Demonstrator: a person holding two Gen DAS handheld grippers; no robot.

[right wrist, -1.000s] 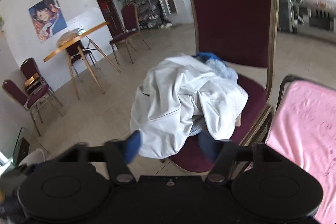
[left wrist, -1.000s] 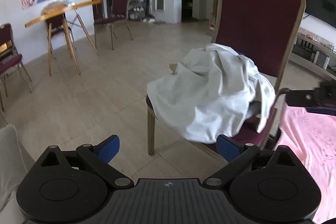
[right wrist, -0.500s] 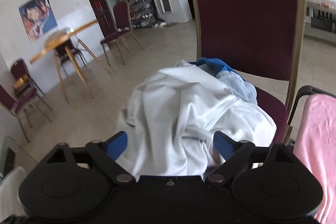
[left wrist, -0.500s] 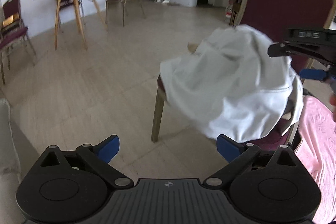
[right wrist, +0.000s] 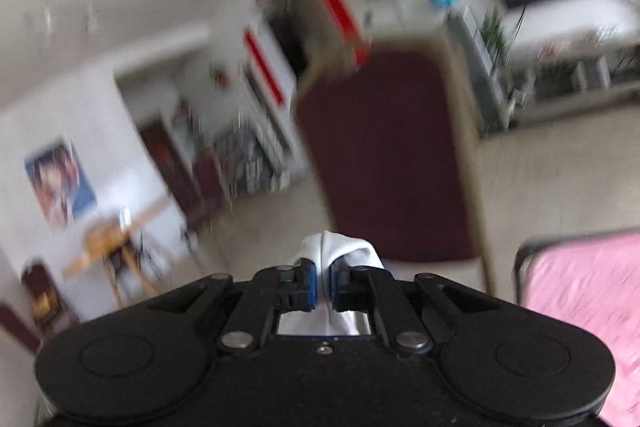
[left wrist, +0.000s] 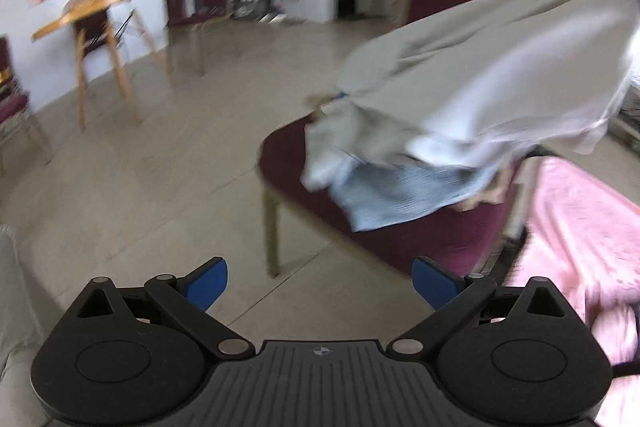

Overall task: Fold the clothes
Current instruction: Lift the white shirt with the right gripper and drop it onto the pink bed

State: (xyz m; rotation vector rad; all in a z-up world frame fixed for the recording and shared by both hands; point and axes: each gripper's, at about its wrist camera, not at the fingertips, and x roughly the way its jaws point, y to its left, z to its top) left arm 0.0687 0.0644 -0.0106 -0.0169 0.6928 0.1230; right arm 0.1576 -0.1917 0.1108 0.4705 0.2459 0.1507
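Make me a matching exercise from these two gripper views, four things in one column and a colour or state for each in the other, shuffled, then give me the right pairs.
Things
1. white garment
2. left hand-held gripper
3. striped blue cloth
4. right hand-held gripper

States
A. lying on the maroon chair seat
B. shut on white fabric
C. lifted up off the seat
D. open, nothing between its fingers

Pairs: 1-C, 2-D, 3-A, 4-B

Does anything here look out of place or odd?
One thing: as the right tongs lift the white garment off the chair, a striped blue cloth is exposed beneath and hangs over the seat's front edge.
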